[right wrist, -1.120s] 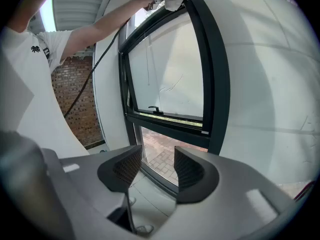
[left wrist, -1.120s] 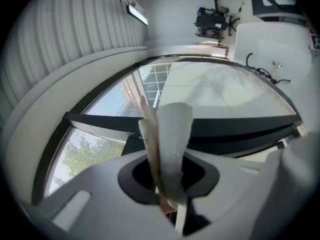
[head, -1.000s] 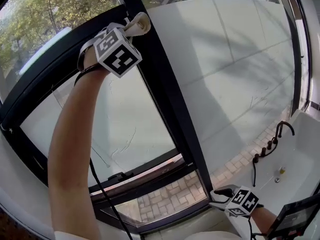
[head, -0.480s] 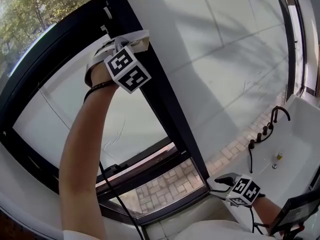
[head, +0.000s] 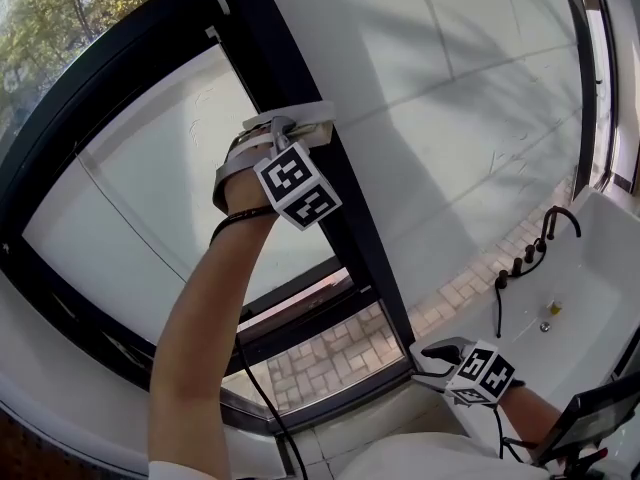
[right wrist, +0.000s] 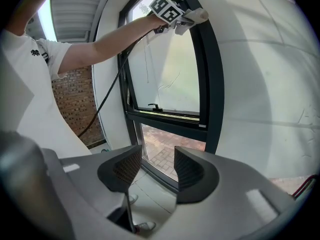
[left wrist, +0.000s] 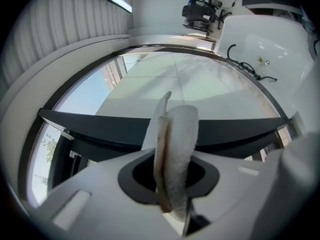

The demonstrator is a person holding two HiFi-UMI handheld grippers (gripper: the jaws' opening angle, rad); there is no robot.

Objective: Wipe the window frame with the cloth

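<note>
Window frame (head: 358, 238): my left gripper (left wrist: 170, 181), clamped on the folded cloth (left wrist: 179, 134), has slid down the black upright from near its top to middle height, so I judge the upper part wiped. White bathtub (head: 600, 288) stands at right. My right gripper (right wrist: 152, 170) waits low, jaws apart, empty.

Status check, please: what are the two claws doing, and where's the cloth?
Left gripper shut on cloth, up against the dark window frame. Right gripper open, empty, held low. Nothing in the way.
</note>
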